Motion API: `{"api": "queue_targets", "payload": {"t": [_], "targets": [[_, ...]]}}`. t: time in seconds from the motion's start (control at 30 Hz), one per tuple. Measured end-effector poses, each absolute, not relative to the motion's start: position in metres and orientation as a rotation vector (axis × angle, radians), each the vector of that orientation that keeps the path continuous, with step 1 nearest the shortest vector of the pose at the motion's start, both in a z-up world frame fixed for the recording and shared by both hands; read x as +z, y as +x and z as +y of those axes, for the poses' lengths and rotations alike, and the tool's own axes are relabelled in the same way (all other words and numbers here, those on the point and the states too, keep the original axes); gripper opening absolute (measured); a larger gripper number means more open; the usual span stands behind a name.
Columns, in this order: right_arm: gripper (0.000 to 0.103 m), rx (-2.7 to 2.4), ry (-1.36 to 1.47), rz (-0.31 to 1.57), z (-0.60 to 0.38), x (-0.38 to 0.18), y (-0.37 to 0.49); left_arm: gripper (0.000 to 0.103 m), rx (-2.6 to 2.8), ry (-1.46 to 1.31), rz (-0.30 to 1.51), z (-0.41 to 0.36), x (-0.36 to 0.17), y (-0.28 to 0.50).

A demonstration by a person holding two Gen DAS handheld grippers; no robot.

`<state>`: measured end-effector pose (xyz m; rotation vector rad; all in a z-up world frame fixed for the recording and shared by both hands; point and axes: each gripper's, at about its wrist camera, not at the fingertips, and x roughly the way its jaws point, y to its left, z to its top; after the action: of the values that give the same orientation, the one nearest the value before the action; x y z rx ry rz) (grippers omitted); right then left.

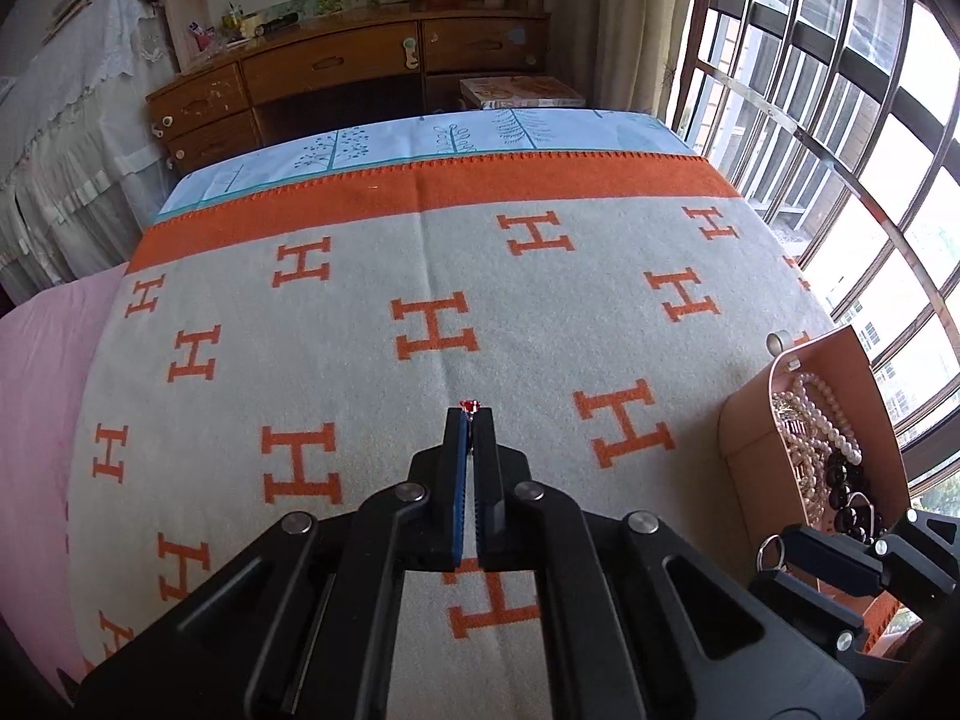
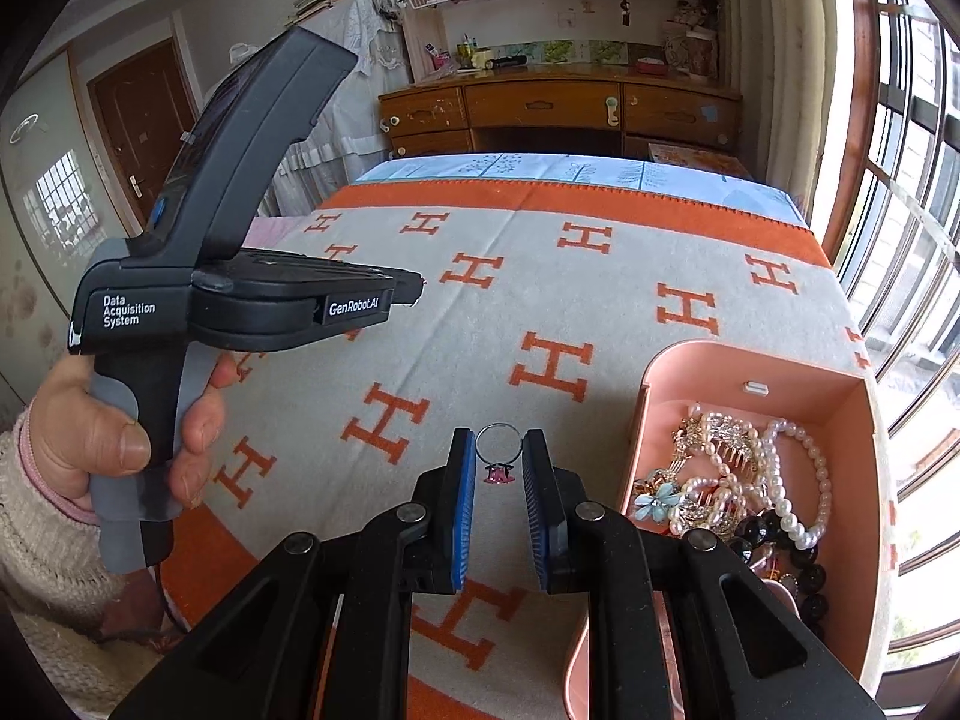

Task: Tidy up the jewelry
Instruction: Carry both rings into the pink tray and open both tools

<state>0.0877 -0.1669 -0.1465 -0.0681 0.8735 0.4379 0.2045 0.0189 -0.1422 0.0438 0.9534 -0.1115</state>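
My left gripper [image 1: 471,415] is shut on a tiny red-stone piece [image 1: 470,405] that peeks out at its tips, raised over the grey blanket [image 1: 360,312] with orange H marks. The right wrist view shows that same left gripper [image 2: 417,287] side-on, in a person's hand [image 2: 90,438]. My right gripper [image 2: 499,438] grips a silver ring with a pink stone [image 2: 499,473] between its blue pads, just left of the open pink jewelry box [image 2: 750,360]. In the left wrist view the right gripper [image 1: 786,549] and ring [image 1: 765,558] sit beside the box [image 1: 756,420].
The box holds pearl strands [image 2: 798,480], dark beads [image 2: 804,570], a gold hair comb and a blue flower piece [image 2: 657,504]. A window with bars [image 1: 840,120] runs along the right. A wooden desk [image 1: 336,60] stands beyond the bed's far end.
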Motion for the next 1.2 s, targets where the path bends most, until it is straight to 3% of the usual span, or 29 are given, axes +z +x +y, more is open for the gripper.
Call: {"api": "queue_targets", "payload": {"t": [0.43,0.83,0.87,0.93,0.97,1.0,1.2], "targets": [[0.016,0.274,0.045,0.749,-0.246,-0.104,0.054,0.000,-0.407,-0.003,0.683,-0.029,-0.059,0.133],[0.019,0.171,0.058,0.764,-0.293,-0.103,0.033,0.002,-0.554,0.094,0.753,-0.117,-0.063,0.110],[0.022,0.169,0.055,0.772,-0.294,-0.104,0.032,0.007,-0.556,0.105,0.774,-0.121,-0.066,0.109],[0.037,0.166,0.056,0.774,-0.296,-0.106,0.029,0.032,-0.547,0.111,0.807,-0.124,-0.074,0.111],[0.038,0.164,0.056,0.769,-0.296,-0.106,0.027,0.056,-0.537,0.103,0.809,-0.123,-0.076,0.110],[0.038,0.164,0.052,0.767,-0.294,-0.107,0.026,0.068,-0.523,0.087,0.801,-0.118,-0.076,0.109],[0.038,0.152,0.038,0.774,-0.287,-0.109,0.025,0.070,-0.464,0.024,0.810,-0.092,-0.076,0.106]]}}
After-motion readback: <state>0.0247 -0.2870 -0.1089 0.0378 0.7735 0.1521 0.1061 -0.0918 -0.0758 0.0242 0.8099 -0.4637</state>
